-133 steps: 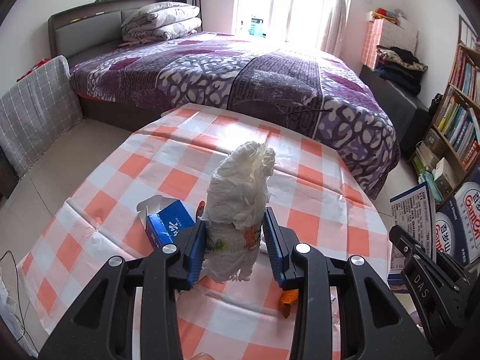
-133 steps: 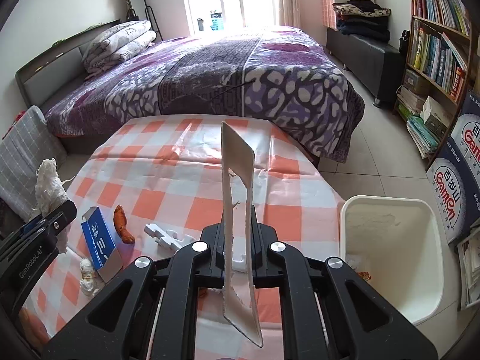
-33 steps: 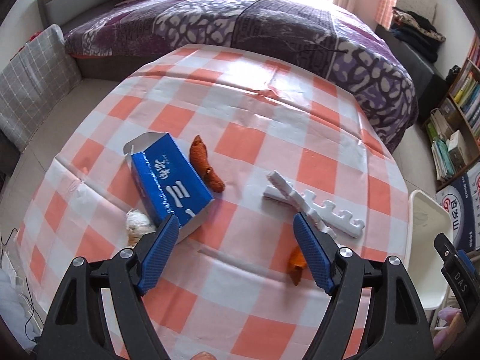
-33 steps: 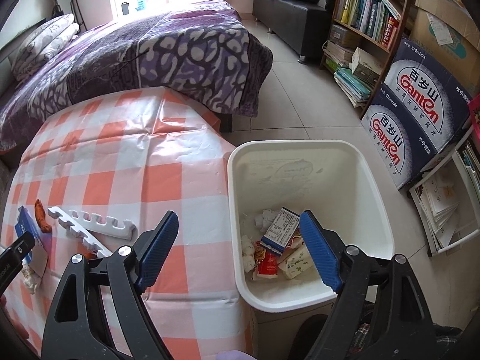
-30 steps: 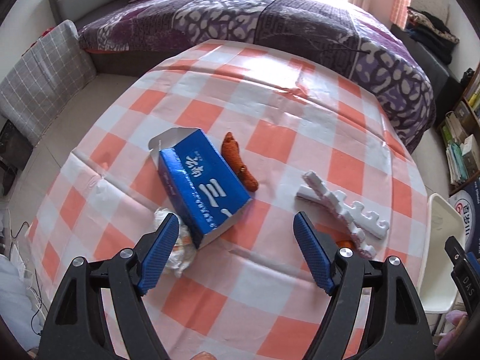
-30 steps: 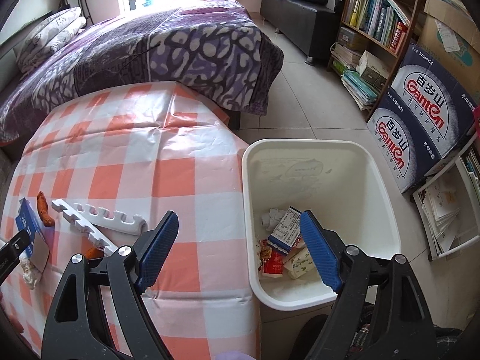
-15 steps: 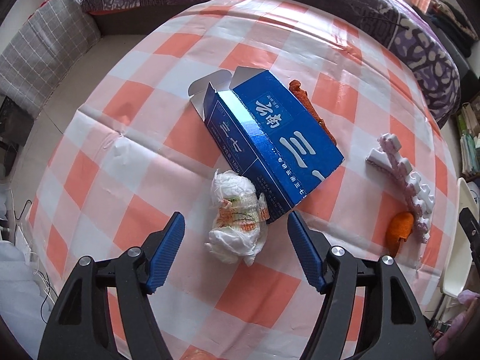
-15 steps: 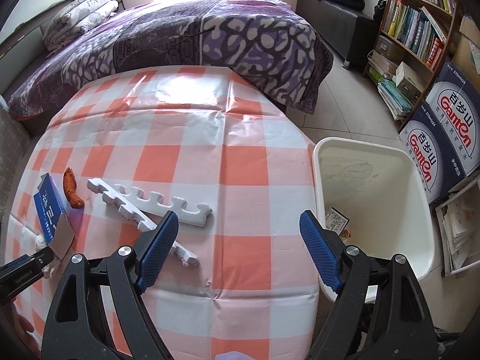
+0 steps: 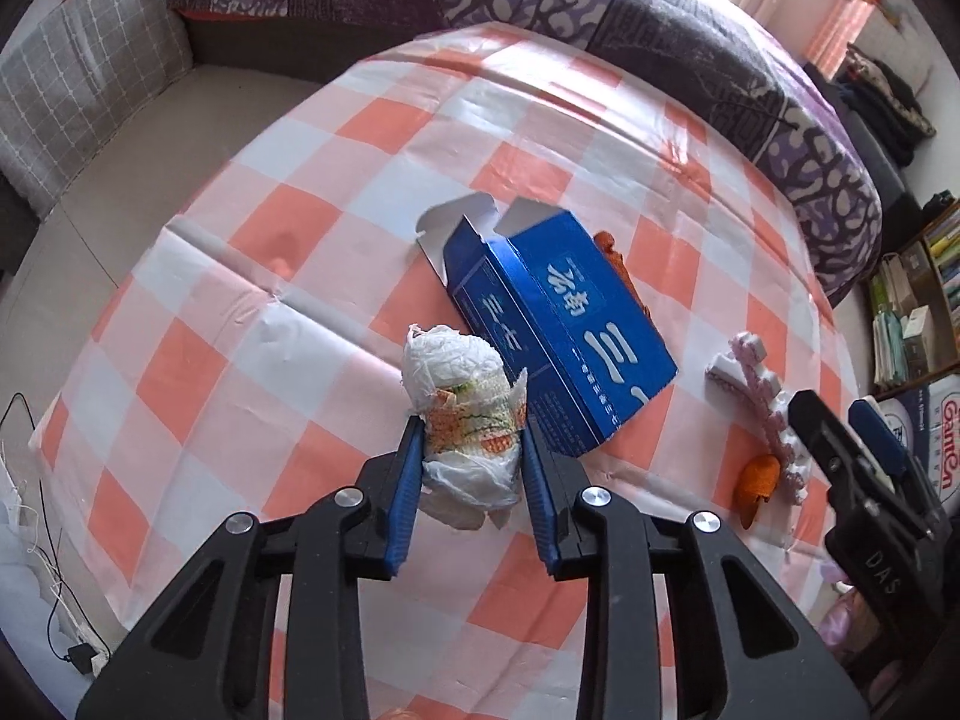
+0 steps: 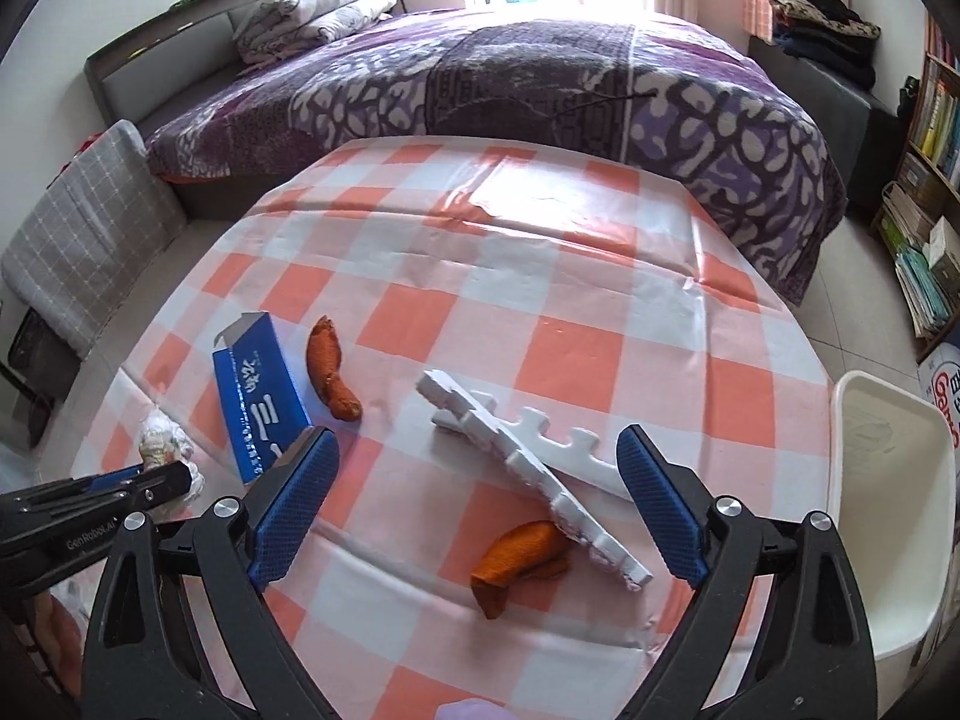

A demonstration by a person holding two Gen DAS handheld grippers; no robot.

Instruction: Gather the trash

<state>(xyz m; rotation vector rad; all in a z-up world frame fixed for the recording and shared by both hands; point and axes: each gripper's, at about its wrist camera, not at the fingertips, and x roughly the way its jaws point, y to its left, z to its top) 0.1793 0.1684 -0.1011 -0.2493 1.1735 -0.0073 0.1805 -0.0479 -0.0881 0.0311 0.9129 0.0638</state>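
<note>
the left hand-held gripper, just closing, clamps the crumpled wrapper at frame centre, ready for binning; the right hand-held gripper hangs wide apart above the foam strip.

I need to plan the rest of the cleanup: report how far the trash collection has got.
Done: nothing in these views confirms it; the white bin shows no visible contents. In hand: the left gripper, jaws just closing, squeezes the crumpled plastic wad. The right gripper is open and empty. Left on the table: the blue carton, white foam strips and two orange scraps.
</note>
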